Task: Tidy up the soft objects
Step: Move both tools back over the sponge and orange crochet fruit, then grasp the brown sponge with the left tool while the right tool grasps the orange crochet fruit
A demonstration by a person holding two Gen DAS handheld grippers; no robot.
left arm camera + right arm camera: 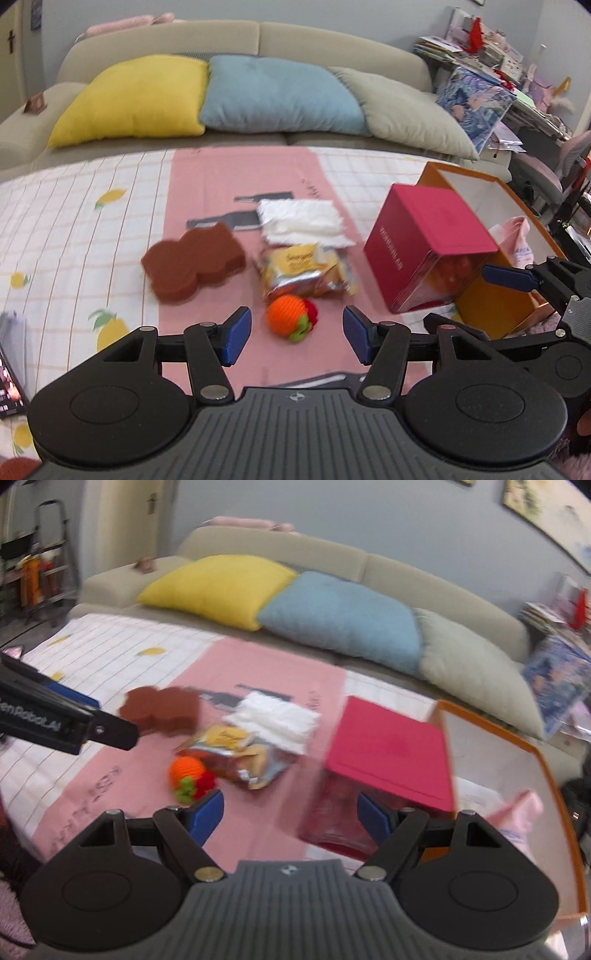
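Behind a cloth-covered surface stands a beige sofa with yellow, blue and grey cushions. On the pink cloth panel lie a brown sponge, a white fluffy cloth, a snack packet and an orange crocheted ball, beside a red box. The left gripper and the right gripper are both spread wide, empty.

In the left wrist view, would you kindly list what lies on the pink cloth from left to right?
Brown sponge → orange knitted ball → magenta box → orange-edged box. The snack packet and white cloth overlap above the ball, so I leave them out.
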